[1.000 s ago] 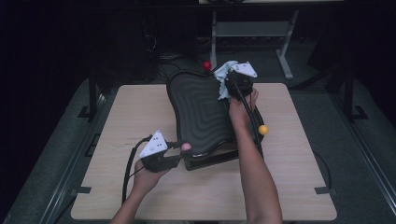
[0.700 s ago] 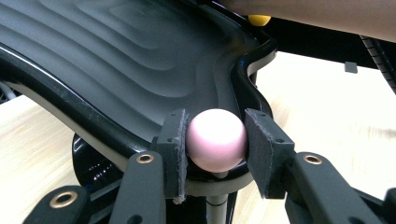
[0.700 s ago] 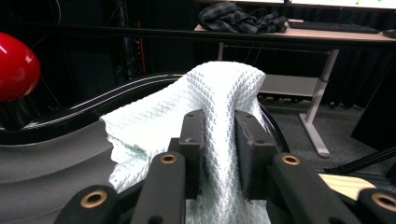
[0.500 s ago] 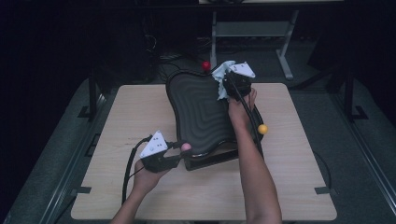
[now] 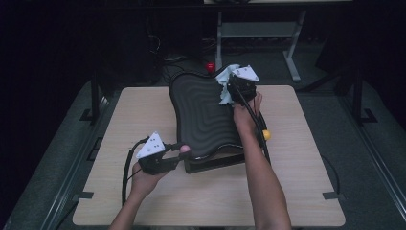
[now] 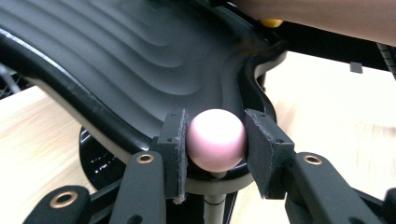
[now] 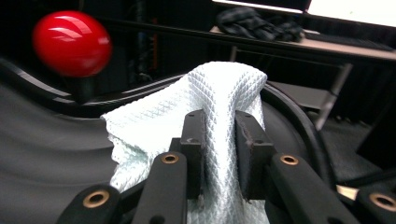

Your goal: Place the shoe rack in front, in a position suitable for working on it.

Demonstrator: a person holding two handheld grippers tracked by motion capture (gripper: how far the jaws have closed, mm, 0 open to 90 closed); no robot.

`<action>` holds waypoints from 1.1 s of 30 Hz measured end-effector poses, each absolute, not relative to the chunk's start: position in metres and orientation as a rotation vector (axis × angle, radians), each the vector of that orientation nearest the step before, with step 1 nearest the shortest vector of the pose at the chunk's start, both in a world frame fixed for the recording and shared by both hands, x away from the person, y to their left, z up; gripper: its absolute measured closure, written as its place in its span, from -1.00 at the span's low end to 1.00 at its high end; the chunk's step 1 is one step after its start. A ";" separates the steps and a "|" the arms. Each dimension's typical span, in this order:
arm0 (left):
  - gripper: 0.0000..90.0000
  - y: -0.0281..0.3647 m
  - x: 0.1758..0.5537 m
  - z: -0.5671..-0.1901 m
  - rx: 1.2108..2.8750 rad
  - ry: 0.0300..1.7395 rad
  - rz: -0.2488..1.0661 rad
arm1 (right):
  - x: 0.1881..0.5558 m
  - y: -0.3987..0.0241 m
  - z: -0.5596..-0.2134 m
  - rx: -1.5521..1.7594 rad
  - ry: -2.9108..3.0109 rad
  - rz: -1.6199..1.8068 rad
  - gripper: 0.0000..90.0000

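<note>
Right gripper (image 5: 229,90) clamps the white cloth (image 7: 205,130) on the black ridged board (image 5: 206,117), far corner near the red knob (image 7: 70,43); barely shifted since a second ago, wiping seems paused; left gripper (image 6: 215,142) grips the pink knob (image 6: 216,139) unchanged, steadying the near edge.

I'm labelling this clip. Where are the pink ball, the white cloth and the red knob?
pink ball (image 6: 216,139), left gripper view, middle of its front.
white cloth (image 7: 219,91), right gripper view, bunched fold above the jaws.
red knob (image 7: 71,43), right gripper view, centre of the knob.
</note>
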State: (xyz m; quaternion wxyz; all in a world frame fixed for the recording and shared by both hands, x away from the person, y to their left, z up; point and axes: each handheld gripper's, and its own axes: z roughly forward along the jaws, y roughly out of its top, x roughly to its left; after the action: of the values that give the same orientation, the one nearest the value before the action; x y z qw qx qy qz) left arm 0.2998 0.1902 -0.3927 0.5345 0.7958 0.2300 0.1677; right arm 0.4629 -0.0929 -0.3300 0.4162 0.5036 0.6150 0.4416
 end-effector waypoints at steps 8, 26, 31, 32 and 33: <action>0.33 0.186 0.298 -0.393 1.896 0.549 0.419 | 0.458 -0.080 -0.333 1.211 1.599 1.147 0.66; 0.34 0.184 0.300 -0.394 1.887 0.562 0.419 | 0.443 -0.102 -0.344 1.332 1.542 1.181 0.63; 0.34 0.184 0.300 -0.393 1.891 0.566 0.421 | 0.440 -0.109 -0.345 1.351 1.554 1.183 0.64; 0.34 0.183 0.300 -0.393 1.890 0.566 0.421 | 0.439 -0.111 -0.346 1.370 1.541 1.189 0.63; 0.34 0.183 0.301 -0.393 1.890 0.564 0.420 | 0.438 -0.112 -0.346 1.383 1.536 1.189 0.63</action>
State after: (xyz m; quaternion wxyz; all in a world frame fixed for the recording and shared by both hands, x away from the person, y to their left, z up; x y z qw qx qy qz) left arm 0.3006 0.1831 -0.3934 0.5332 0.7929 0.2365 0.1761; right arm 0.4383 -0.1117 -0.3460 0.3694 0.5390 0.5985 0.4634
